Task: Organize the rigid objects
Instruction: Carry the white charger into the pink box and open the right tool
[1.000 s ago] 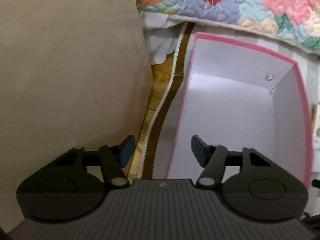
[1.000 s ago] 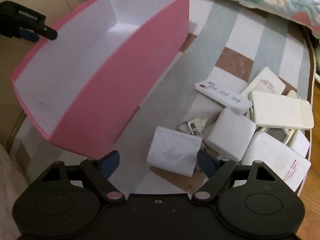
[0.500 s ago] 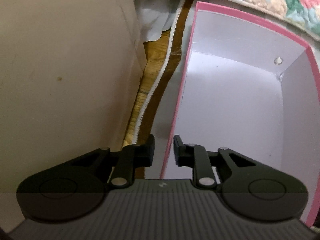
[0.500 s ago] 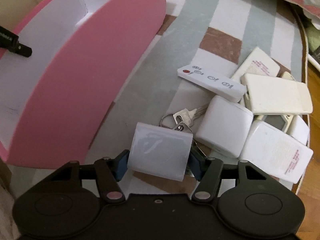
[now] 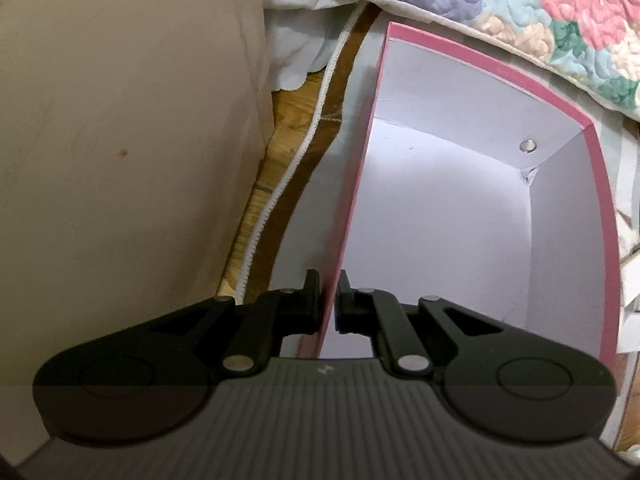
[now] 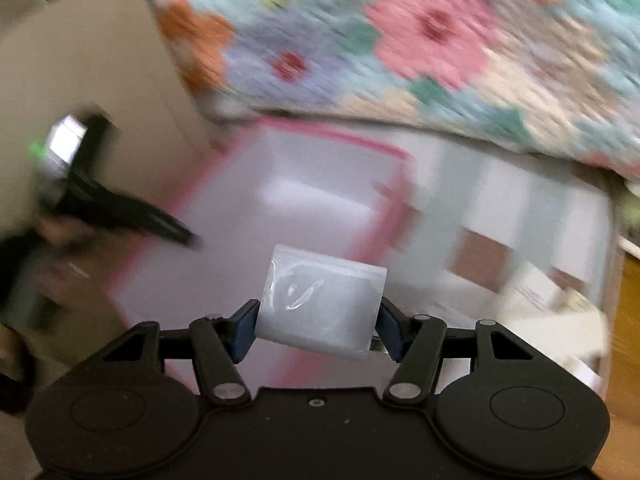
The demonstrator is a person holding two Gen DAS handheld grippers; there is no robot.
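My left gripper (image 5: pixel 329 300) straddles the near left wall of the box (image 5: pixel 568 216), which sits on the rug (image 6: pixel 500 200) before the quilt (image 5: pixel 520 4). My right gripper (image 6: pixel 316 324) holds a block (image 6: pixel 320 300) above the box's near edge.

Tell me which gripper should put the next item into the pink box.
Right. The right gripper is clamped on a white block facing the pink box, while the left gripper is shut on that box's wall, steadying it.

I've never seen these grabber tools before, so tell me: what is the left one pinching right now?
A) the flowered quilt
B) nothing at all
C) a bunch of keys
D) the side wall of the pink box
D: the left gripper has its fingers closed on either side of the pink box wall.
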